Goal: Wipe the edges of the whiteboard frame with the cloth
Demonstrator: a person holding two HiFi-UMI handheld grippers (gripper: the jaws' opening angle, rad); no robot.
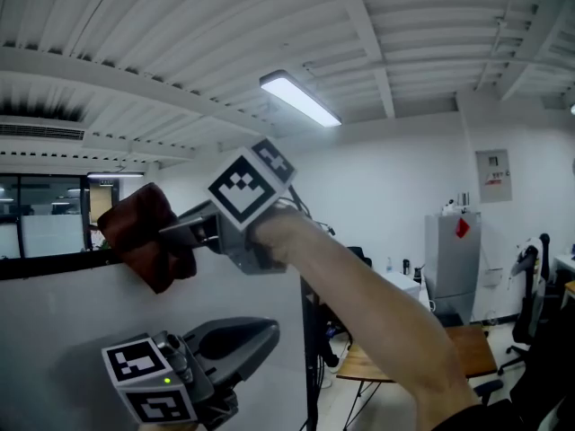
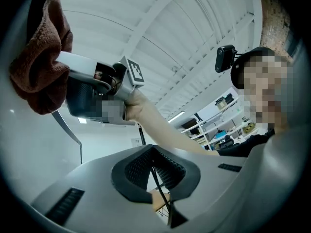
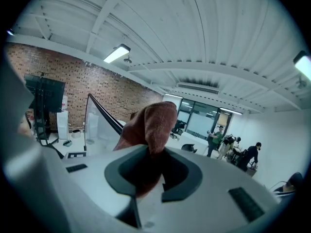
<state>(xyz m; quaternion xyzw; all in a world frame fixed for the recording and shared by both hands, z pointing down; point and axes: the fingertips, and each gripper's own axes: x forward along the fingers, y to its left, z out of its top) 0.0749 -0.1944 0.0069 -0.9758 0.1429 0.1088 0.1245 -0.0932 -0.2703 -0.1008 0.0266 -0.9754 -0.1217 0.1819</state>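
A red-brown cloth (image 1: 144, 233) is bunched against the black top edge of the whiteboard frame (image 1: 54, 266). My right gripper (image 1: 172, 233) is shut on it, held up high with the arm stretched out. In the right gripper view the cloth (image 3: 151, 123) fills the jaws of that gripper (image 3: 153, 168), beside the dark frame edge (image 3: 104, 113). My left gripper (image 1: 268, 332) hangs lower in front of the white board (image 1: 72, 330), jaws shut with nothing in them. The left gripper view has the cloth (image 2: 38, 67) at the upper left and the left gripper (image 2: 155, 181) at the bottom.
The board's right frame edge and stand (image 1: 309, 357) run down the middle. Behind it stand a wooden table (image 1: 467, 350), a grey cabinet (image 1: 452, 259) and an office chair (image 1: 532, 303). A ceiling lamp (image 1: 301, 100) is overhead. People (image 3: 252, 153) stand far off.
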